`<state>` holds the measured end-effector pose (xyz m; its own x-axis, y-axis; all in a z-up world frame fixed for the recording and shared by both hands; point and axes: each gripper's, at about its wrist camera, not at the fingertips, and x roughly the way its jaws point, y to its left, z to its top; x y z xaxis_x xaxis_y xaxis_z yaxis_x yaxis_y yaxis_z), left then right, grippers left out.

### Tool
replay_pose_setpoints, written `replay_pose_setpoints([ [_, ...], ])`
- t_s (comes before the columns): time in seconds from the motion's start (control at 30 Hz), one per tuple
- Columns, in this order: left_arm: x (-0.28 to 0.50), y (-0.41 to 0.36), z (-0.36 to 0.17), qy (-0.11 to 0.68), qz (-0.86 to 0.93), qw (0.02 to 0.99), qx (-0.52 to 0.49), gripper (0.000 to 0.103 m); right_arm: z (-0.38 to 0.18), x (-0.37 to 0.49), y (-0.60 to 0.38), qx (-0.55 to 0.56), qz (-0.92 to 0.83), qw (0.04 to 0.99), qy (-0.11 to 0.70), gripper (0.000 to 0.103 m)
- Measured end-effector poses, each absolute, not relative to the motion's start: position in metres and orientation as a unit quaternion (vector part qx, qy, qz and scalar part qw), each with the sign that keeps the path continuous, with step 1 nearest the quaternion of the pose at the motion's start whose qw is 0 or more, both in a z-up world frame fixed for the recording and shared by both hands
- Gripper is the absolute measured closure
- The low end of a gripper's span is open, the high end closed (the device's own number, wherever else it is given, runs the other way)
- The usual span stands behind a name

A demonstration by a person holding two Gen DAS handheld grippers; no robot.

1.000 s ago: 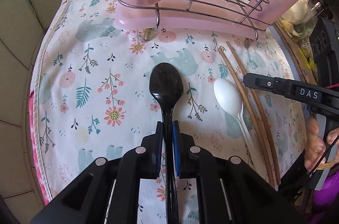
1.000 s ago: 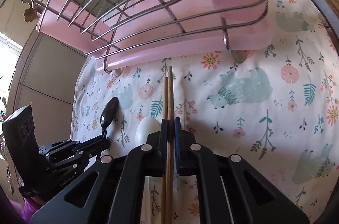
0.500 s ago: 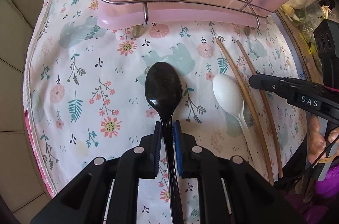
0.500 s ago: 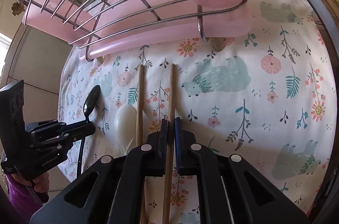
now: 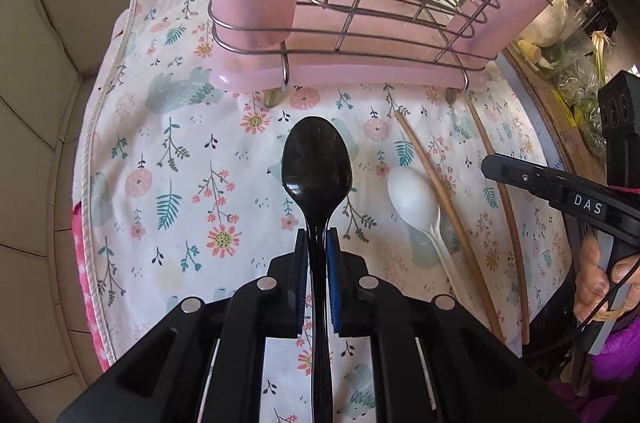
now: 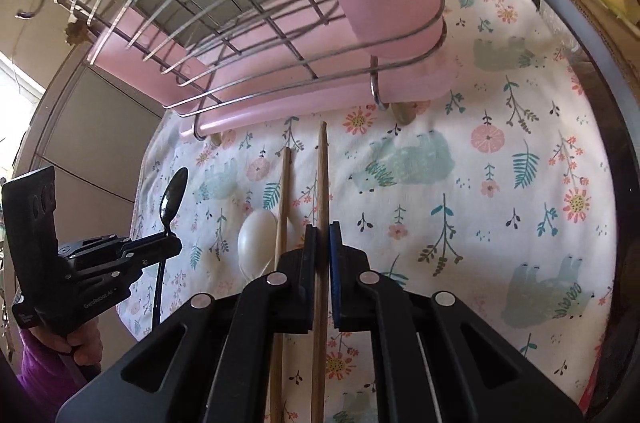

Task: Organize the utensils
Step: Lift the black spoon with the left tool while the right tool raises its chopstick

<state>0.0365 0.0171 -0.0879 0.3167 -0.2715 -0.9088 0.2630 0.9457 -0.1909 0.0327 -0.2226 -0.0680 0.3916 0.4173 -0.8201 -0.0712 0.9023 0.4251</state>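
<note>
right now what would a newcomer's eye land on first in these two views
Probably the black spoon, clamped by its handle between the left gripper's fingers and held over the floral cloth. Next, the pink wire-framed drying rack looming at the far edge of the cloth. Then the chopstick pinched in the right gripper, with its mate and a white spoon lying alongside.

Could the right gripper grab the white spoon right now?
Probably not yet. The right gripper is shut on a chopstick, so its fingers are busy. The white spoon lies just to its left, partly under the other chopstick.
</note>
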Motion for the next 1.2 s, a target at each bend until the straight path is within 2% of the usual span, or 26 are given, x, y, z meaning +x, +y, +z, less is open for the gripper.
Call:
replay_pose_setpoints([
  [0.37,0.013,0.022,-0.042,0.489,-0.119,0.864,-0.014,0.095,-0.016,-0.002,-0.229,0.144,0.134,0.870,0.453,0.096],
  [0.8,-0.001,0.017,-0.003,0.422,-0.099,0.901,-0.009,0.095,0.016,-0.014,-0.228,0.149,0.129,0.894,0.401,0.096],
  [1.2,-0.010,0.036,0.047,0.324,-0.111,0.938,-0.055,0.095,0.083,-0.012,-0.240,0.152,0.134,0.934,0.295,0.096],
])
